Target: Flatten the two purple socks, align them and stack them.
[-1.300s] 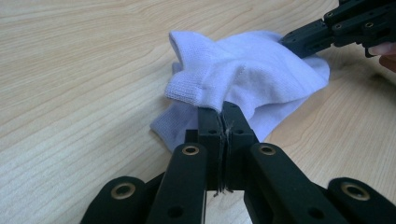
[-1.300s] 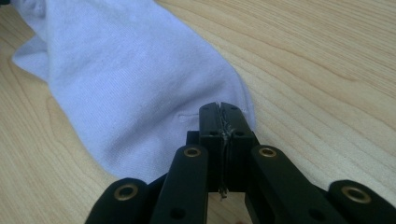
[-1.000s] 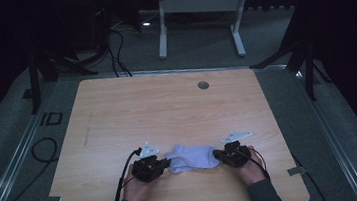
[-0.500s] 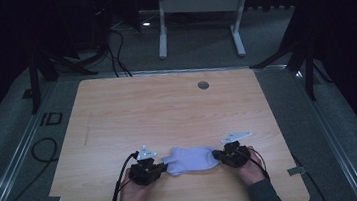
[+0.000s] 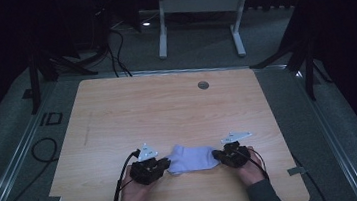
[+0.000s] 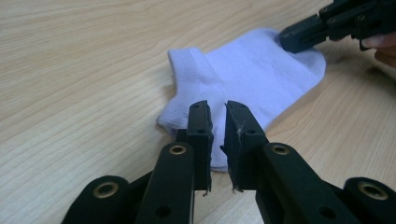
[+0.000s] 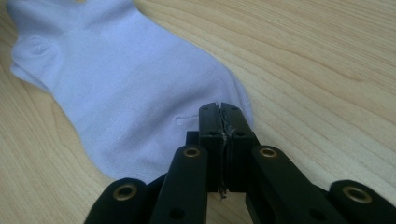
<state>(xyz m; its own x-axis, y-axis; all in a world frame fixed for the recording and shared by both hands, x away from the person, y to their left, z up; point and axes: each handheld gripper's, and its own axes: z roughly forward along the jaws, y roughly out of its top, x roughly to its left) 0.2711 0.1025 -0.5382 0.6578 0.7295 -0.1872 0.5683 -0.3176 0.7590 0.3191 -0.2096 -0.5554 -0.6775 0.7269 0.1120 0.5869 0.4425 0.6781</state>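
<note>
On the table (image 5: 167, 106), a pale sock (image 5: 193, 159) lies flat between both grippers.

Left tongs (image 6: 218, 128) ajar (right tongs (image 7: 222, 122) pinched)

The sock (image 5: 192, 158) is a short ankle sock, pale lilac-white, of fine smooth knit with a ribbed cuff. It lies flat on the table (image 5: 167, 106), near the near edge, a little right of the middle, stretched lengthwise from left to right. In the left gripper view (image 6: 243, 79) the cuff end is turned up in a raised fold, the ribbing forms a band, and the rounded toe lies at the far end. In the right gripper view (image 7: 121, 93) the fabric looks smooth, with a faint heel pocket at the far left and a small short crease near the toe.
</note>
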